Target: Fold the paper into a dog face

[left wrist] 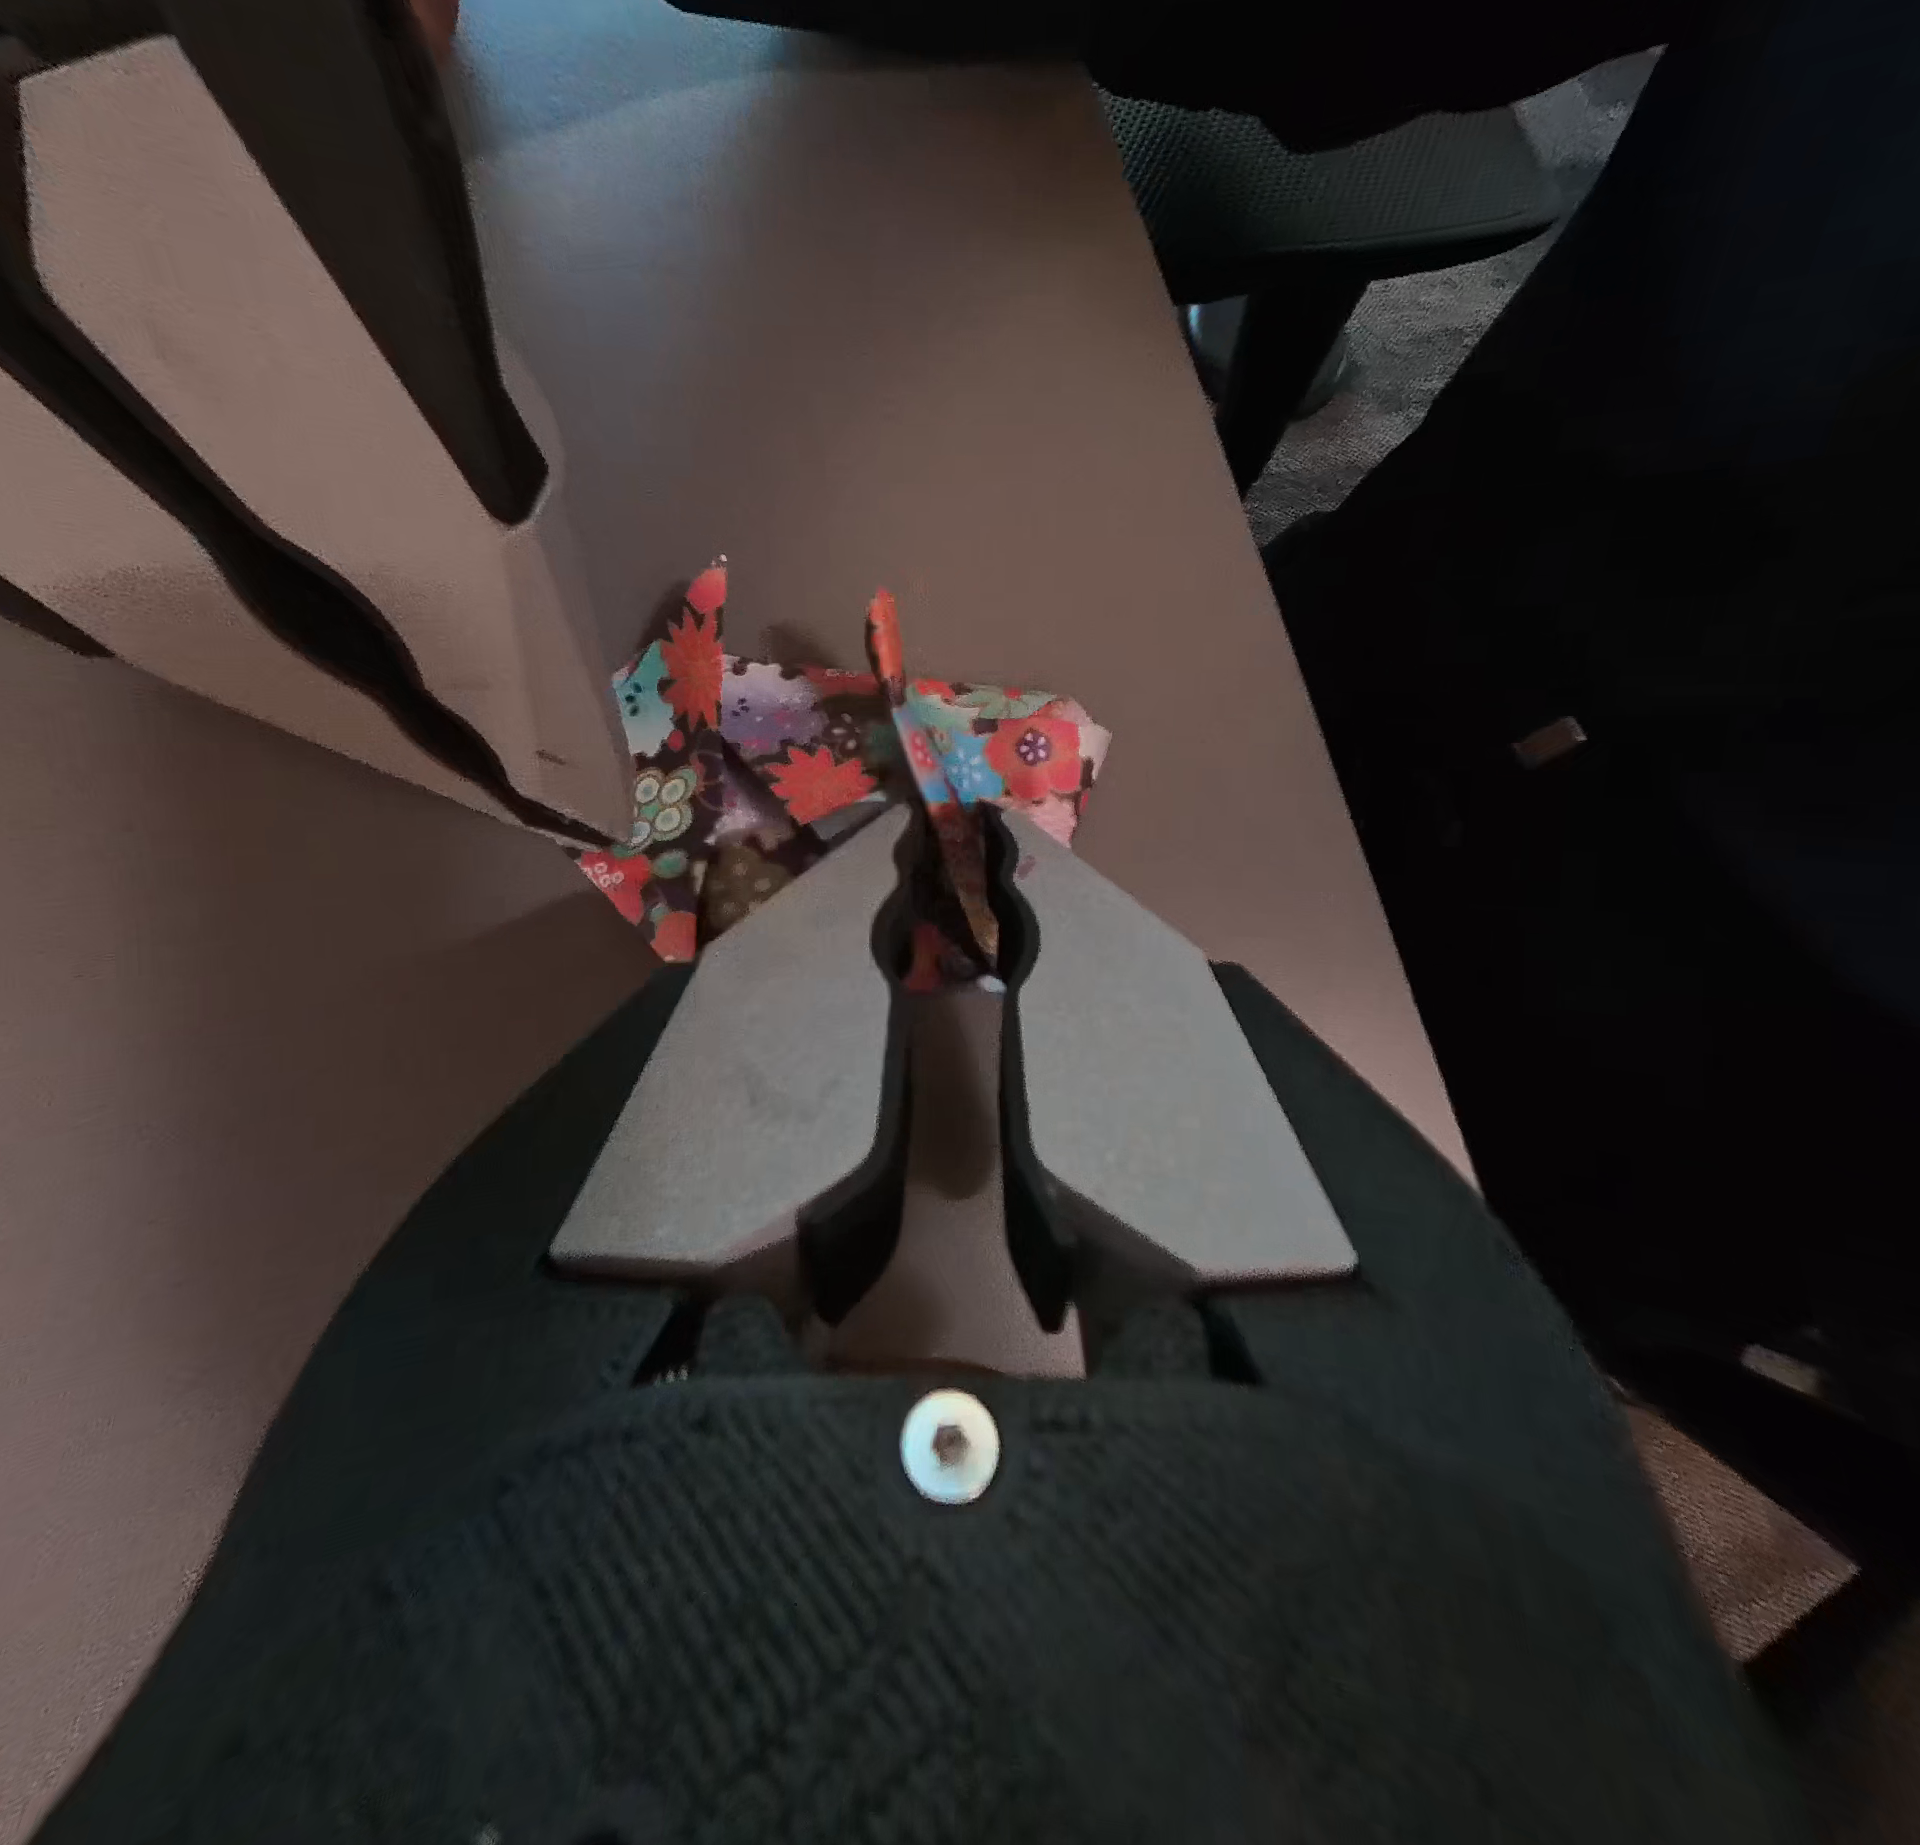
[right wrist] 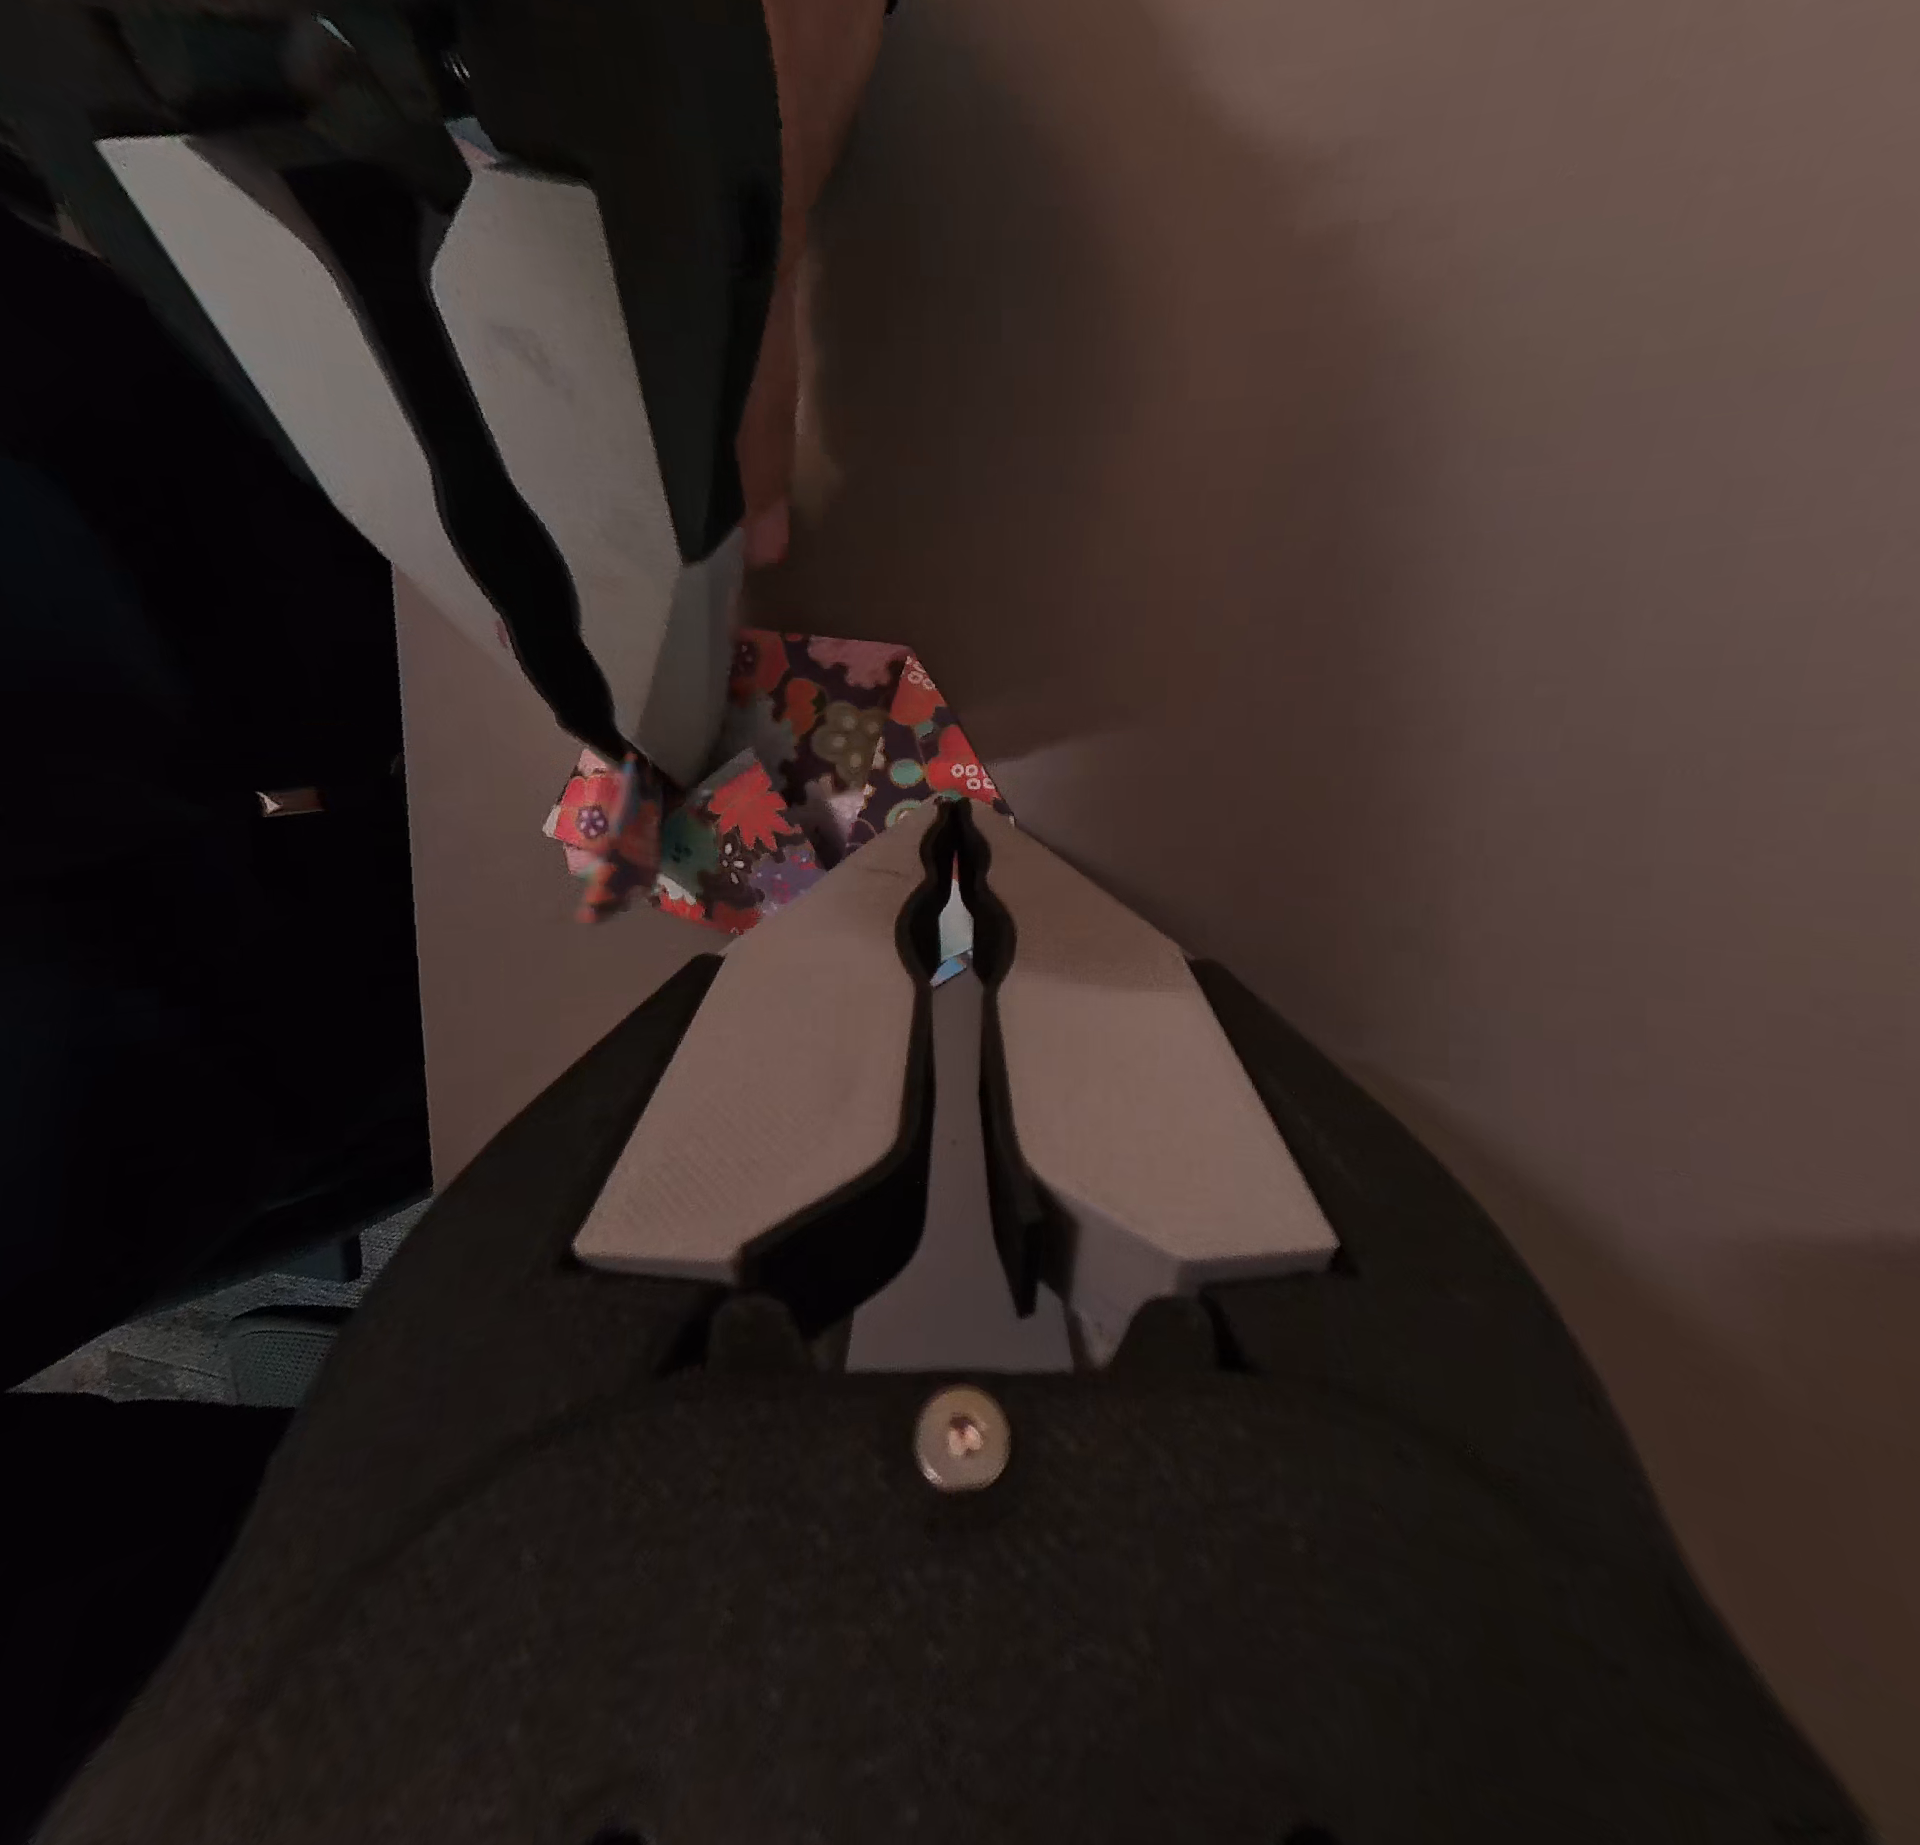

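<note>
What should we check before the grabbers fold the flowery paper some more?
1. Left gripper pinching the paper: ok, shut on an upright flap.
2. Right gripper pinching the paper's other side: ok, shut on an edge.
3. Grippers apart, not bumping: ok.
4. Paper over the table: ok.
5. Paper untorn: cannot tell, it is crumpled.
6. Creases sharp enough: cannot tell.

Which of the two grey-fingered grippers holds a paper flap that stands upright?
The left gripper: the flap of the floral origami paper rises upright between its fingers. The right gripper pinches a flat-lying edge.
</note>
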Motion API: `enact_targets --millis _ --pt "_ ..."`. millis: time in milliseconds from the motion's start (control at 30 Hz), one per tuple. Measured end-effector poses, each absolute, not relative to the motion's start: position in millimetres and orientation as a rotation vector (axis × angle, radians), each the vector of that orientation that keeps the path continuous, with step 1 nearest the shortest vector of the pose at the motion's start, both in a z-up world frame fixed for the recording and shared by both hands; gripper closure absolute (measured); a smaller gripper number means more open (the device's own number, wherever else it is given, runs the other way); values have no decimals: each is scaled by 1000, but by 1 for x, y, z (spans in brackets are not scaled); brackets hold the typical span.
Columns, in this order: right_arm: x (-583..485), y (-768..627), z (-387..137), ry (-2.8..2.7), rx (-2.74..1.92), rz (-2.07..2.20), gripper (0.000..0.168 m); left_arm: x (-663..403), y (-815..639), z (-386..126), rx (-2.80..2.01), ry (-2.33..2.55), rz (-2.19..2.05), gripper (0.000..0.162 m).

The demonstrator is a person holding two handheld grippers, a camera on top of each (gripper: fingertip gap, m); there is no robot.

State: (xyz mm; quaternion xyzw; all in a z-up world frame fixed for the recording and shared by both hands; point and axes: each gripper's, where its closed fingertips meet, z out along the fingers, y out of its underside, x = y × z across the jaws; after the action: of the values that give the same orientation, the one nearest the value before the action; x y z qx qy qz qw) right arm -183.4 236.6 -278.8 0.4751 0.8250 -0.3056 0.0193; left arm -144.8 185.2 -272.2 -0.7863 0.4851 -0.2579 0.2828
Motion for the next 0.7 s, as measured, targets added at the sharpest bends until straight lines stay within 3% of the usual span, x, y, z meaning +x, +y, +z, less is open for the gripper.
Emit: enact_targets --millis 67,167,300,433,467,600,700 --pt "-183 236 -279 2564 1474 -946 168 -142 187 -270 -2131 1263 -712 147" --pt "-183 236 -279 2566 1471 -944 168 -146 201 -272 -2174 1182 -634 119" --pt "-183 236 -279 2572 1471 -941 168 -146 208 -274 -2169 1132 -586 127" --pt "-183 235 -279 2566 1473 -943 168 -147 212 -269 -2092 1125 -448 121" --pt "-183 235 -279 2565 1472 -944 168 -147 214 -265 -2050 1124 -401 123" --pt "-183 233 -279 2556 1464 -950 168 -129 201 -257 -1784 1325 -274 162" --pt "-183 232 -279 2551 1460 -953 168 -124 197 -266 -1730 1439 -184 162"
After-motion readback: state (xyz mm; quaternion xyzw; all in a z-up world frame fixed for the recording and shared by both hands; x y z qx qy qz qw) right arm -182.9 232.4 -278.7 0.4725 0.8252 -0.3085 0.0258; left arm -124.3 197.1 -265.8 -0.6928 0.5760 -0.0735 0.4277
